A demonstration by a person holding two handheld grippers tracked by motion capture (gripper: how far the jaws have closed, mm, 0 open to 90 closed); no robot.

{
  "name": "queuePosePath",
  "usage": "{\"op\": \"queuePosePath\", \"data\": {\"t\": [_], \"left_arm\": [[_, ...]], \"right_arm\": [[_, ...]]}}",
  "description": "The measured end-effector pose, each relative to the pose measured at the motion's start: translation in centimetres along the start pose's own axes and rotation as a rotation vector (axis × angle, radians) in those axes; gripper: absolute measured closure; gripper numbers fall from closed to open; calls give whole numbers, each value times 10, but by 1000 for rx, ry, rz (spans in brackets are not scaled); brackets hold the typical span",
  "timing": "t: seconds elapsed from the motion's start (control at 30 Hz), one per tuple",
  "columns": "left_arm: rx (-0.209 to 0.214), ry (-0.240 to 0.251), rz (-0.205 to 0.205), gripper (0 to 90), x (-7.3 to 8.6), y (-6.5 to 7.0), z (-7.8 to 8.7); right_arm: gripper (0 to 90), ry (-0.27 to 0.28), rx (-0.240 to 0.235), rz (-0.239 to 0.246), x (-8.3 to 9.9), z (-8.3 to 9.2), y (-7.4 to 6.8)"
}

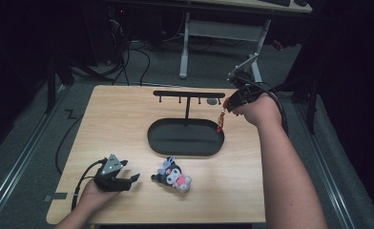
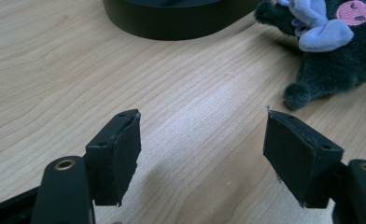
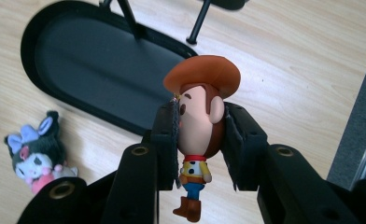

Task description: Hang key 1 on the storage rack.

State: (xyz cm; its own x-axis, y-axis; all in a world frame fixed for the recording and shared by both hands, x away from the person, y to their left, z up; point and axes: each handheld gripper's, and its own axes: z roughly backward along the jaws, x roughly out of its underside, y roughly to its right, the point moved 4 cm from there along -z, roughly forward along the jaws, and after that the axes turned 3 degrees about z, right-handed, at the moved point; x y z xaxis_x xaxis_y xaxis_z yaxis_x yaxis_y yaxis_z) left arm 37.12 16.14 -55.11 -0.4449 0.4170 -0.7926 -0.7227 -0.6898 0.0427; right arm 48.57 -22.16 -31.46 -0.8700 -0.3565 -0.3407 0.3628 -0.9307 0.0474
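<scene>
— Dark floor and cables surround the pale wooden table [image 1: 128, 119] we work at, with a desk frame [image 1: 223, 36] beyond its far edge. What do we have at our left gripper [image 1: 128, 182]?

— We see it low on the near left of the table, lying on its side in our left hand [image 1: 92, 195]. In the left gripper view its jaws stand wide apart with only bare wood between them. It grips nothing.

— And what lies ahead of it?

— Just beyond its right jaw we see the dark plush toy [image 2: 330, 51] with a lilac bow, lying on the table and apart from the jaw. Further ahead, to the left of the toy, sits the rim of the black oval tray [image 2: 172, 23].

— What about our right gripper [image 3: 200, 135]?

— We hold it raised near the far right of the table, beside the end of the rack's [image 1: 187, 95] crossbar. Its jaws are closed on the head of a small cowboy figure [image 3: 197, 121], one pad on each side. The orange hat sits above the jaws, and the body and boots hang below them.

— Where is the tray from that gripper?

— In the right gripper view the tray lies beyond and left of the jaws, with the rack's post rising from it. The plush toy sits to the jaws' lower left, on the table outside the tray.
</scene>
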Motion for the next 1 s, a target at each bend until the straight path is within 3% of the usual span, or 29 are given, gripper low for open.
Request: {"op": "queuePosePath", "data": {"t": [0.57, 1.0], "left_arm": [[-4, 1, 11, 283, 3, -1, 4], [-5, 7, 8, 285, 2, -1, 4]], "right_arm": [[681, 43, 2, -9, -26, -3, 2], [680, 25, 8, -33, -22, -17, 7]]}}
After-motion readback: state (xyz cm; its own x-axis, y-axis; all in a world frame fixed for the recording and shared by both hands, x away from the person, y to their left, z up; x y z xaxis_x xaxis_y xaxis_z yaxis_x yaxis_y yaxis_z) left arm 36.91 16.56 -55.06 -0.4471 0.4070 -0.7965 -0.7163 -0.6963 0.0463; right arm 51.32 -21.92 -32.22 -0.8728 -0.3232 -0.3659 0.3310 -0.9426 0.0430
